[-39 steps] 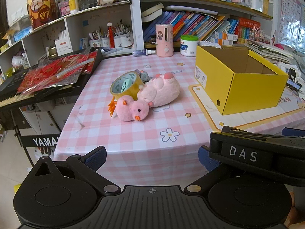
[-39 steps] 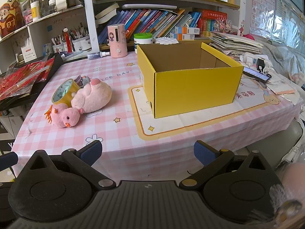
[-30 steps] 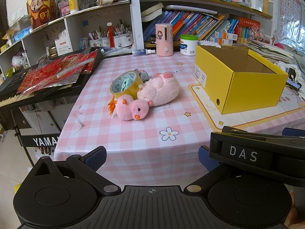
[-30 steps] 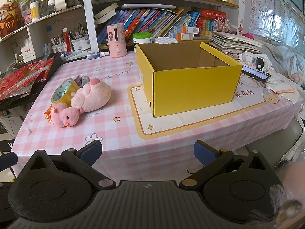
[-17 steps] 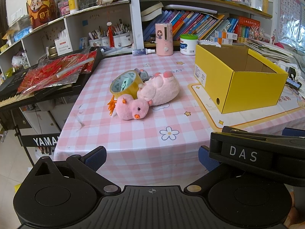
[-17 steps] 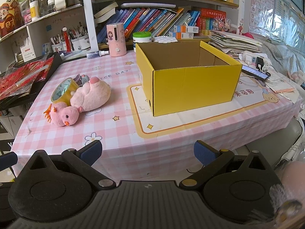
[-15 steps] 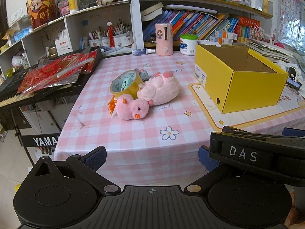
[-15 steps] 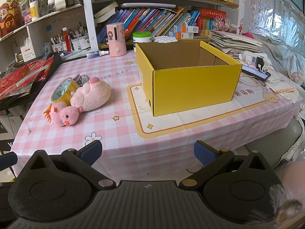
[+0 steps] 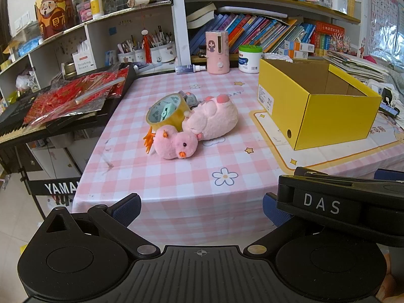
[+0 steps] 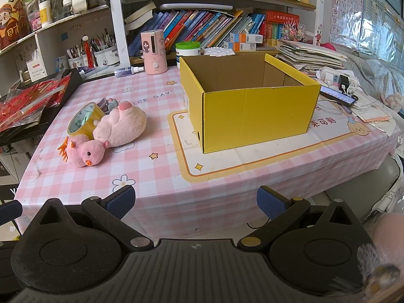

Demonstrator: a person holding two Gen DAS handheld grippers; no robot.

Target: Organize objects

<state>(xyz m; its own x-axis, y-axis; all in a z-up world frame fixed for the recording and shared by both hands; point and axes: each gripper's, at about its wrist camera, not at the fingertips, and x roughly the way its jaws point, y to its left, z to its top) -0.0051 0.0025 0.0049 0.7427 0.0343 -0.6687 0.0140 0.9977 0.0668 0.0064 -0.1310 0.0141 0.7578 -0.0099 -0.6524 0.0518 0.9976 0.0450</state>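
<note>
Two pink plush toys lay on the pink checked tabletop (image 10: 161, 176): a small plush chick (image 10: 84, 152) with an orange beak and comb, and a larger plush animal (image 10: 121, 125) on its back with its paws up. The two touched each other. One roll of yellow tape (image 10: 84, 121) leaned against the larger toy, and a small grey object (image 10: 109, 103), too hidden to identify, sat just behind the roll.

One yellow cardboard box (image 10: 252, 116) stood open-topped on a cream mat (image 10: 227, 161), well apart from the toy cluster, to its right. As much of its brown interior as showed held nothing; the floor of the box was hidden by the near wall.

At the far edge of the tabletop stood one pink cylindrical dispenser (image 10: 153, 53), one white tub with a green lid (image 10: 188, 50) and one small spray bottle (image 10: 128, 70) lying on its side.

The left tool (image 9: 200, 205) and the right tool (image 10: 195, 202) each hung before the near tabletop edge, blue-padded fingers spread wide and gripping nothing.
</note>
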